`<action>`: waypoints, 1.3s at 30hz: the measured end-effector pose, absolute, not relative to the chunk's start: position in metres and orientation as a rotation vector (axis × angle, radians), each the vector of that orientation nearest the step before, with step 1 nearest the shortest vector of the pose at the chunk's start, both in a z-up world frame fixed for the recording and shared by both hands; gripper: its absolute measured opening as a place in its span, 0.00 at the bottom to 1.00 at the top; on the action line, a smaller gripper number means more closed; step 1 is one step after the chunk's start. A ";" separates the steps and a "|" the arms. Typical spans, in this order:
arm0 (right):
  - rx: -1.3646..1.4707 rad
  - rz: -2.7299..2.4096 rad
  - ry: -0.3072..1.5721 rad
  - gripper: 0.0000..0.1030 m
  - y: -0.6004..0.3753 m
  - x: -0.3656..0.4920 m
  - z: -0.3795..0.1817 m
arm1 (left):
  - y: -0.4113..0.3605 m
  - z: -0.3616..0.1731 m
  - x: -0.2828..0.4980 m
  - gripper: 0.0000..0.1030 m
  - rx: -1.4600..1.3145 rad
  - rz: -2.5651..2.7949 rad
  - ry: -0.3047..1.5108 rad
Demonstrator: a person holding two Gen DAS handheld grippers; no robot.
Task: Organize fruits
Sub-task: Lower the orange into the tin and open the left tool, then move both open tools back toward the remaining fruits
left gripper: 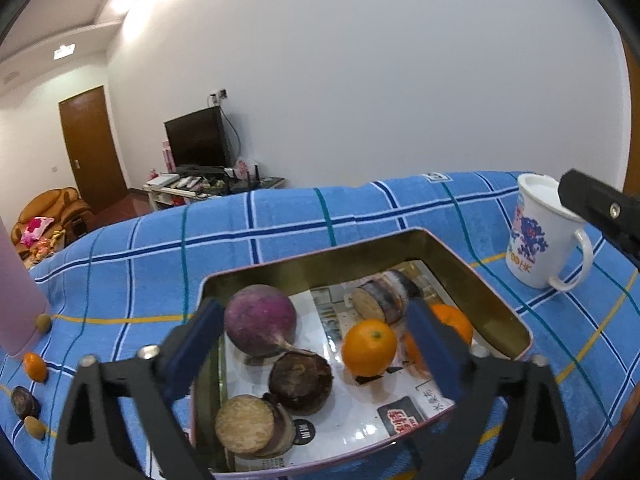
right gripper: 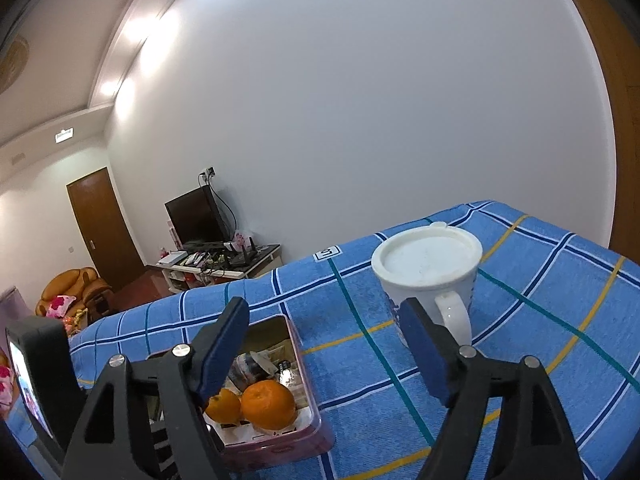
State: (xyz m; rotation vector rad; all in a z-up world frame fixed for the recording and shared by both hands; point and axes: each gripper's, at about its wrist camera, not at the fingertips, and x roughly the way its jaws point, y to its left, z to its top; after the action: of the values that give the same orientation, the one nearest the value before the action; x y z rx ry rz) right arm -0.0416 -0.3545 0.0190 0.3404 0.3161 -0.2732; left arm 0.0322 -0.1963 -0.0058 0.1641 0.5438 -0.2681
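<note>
Both my tools gape empty: left tool (left gripper: pixel 316 344) over the rectangular metal fruit tin (left gripper: pixel 472 268), right tool (right gripper: pixel 324 344) near the white lidded mug (right gripper: pixel 428 268).

The cloth (left gripper: pixel 280 232) is blue with dark blue, white, green and yellow lines. The tin (left gripper: pixel 516 316) is gold inside. Its oranges (left gripper: pixel 369 347) are bright orange. At one o'clock, the cup (left gripper: pixel 540 236) is white with blue pictures.
</note>
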 end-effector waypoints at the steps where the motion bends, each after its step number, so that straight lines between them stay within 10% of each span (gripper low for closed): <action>1: 0.345 -0.272 0.322 0.77 -0.355 -0.041 0.018 | -0.196 -0.005 0.032 0.97 0.162 -0.264 0.539; 39: 0.175 -0.392 0.147 0.88 -0.300 -0.070 0.011 | -0.102 0.007 -0.029 1.00 0.090 -0.124 0.382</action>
State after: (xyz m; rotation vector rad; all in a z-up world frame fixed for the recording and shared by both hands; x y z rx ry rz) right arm -0.0704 -0.3004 0.0111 0.1748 0.1470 -0.3916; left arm -0.0286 -0.1017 0.0070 0.0895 0.3819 -0.1242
